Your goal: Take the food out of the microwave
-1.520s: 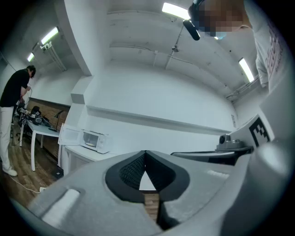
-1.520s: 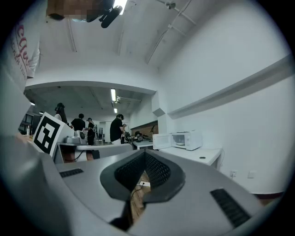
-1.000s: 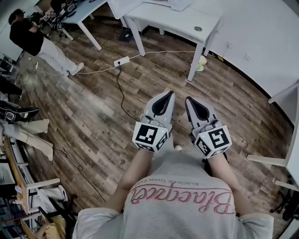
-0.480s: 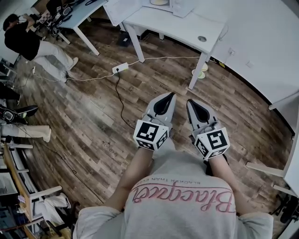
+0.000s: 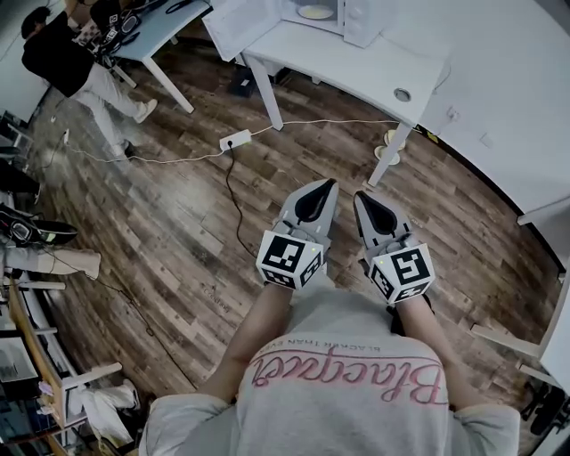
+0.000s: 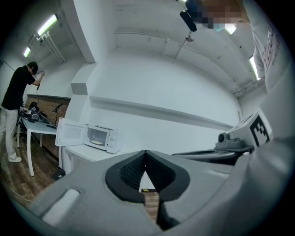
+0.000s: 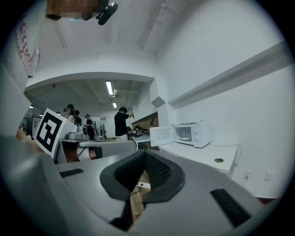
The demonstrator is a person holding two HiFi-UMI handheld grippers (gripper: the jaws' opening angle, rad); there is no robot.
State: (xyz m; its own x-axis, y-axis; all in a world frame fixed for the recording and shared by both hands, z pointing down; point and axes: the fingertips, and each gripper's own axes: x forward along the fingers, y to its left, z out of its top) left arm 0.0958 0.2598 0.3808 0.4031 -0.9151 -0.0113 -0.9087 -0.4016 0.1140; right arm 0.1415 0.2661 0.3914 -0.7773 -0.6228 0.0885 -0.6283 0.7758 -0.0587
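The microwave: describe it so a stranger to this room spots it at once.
Look at the white table by the wall. On it stands the white microwave, the only appliance there, its door swung open and a pale plate inside.

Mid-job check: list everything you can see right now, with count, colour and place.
microwave: one, white, door open, on the table ahead
food: one pale plateful, inside the microwave
table: one, white, against the wall ahead
power strip: one, white, on the floor left of the table
dishes: count unclear, pale, on the floor by a table leg
second table: one, grey-blue top, far left
bystander: one, black top, pale trousers, beside the second table
floor: brown wood planks
left gripper: one, grey, jaws shut, empty, in front of the person
right gripper: one, grey, jaws shut, empty, beside the left one
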